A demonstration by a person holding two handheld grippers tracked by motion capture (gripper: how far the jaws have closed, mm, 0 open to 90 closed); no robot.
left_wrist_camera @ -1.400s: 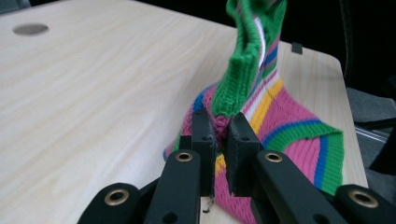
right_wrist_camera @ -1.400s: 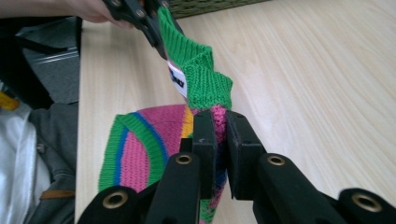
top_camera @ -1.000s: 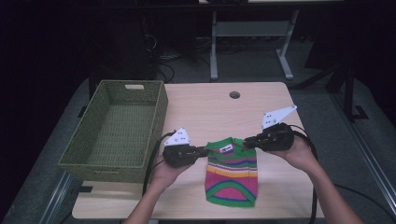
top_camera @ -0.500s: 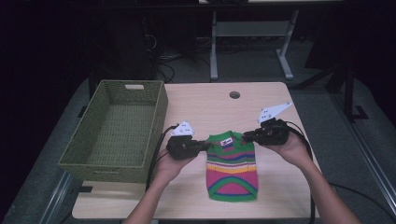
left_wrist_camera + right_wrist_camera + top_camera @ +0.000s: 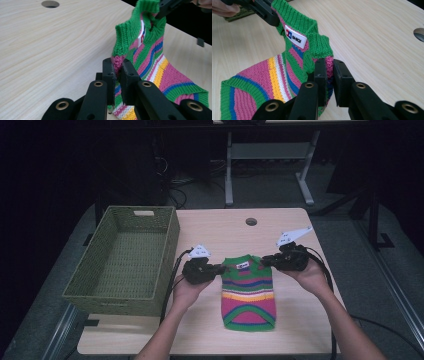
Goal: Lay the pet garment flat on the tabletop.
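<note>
Presently, the striped sweater [image 5: 248,290] is clamped at both shoulders by left claw [image 5: 119,72] and right claw [image 5: 330,71]; uneven pulling could slip the knit free.

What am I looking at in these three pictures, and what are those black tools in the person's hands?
A person sits at a light wooden table and holds a black two-jaw gripper in each hand; there is no robot arm. The high view looks down from above the person's side. The other two pictures come from a camera riding on each gripper, looking along its own jaws.

On the table stands a green woven rectangular basket, and beside it lies a small striped knitted sweater in green, pink, yellow and blue with a white label at the collar. The left gripper is shut on one shoulder of the sweater and the right gripper on the other, lifting the collar end while the hem rests on the table.
</note>
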